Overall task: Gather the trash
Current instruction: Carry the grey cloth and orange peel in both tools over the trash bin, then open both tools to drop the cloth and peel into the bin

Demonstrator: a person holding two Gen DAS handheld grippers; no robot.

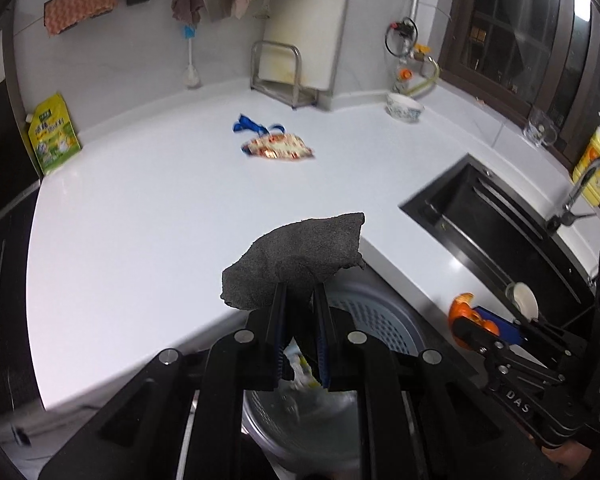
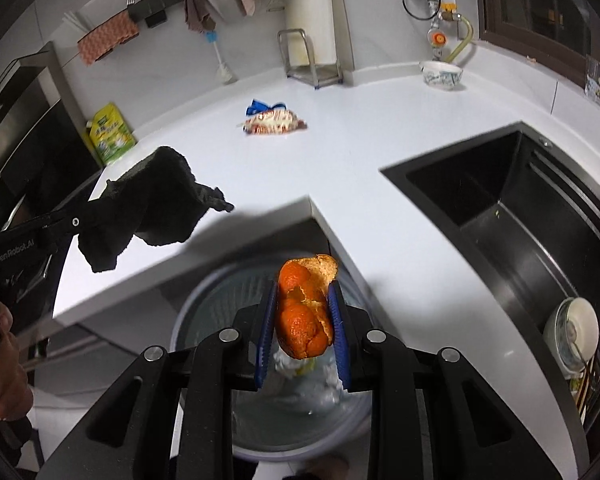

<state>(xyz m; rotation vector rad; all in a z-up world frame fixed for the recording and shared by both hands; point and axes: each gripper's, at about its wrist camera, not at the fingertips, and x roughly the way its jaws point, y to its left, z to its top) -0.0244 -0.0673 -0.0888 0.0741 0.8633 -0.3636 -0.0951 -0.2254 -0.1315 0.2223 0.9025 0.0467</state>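
Note:
My left gripper is shut on a dark grey scrap of cloth, held over the counter's front corner and above a grey trash bin. In the right wrist view the cloth hangs at the left. My right gripper is shut on an orange peel, held right above the open bin, which holds white and yellow scraps. The peel also shows in the left wrist view. A snack wrapper and a blue scrap lie far back on the counter.
A black sink with dishes is at the right. A white bowl, a metal rack, a yellow-green pouch and a yellow soap bottle stand along the back of the white counter.

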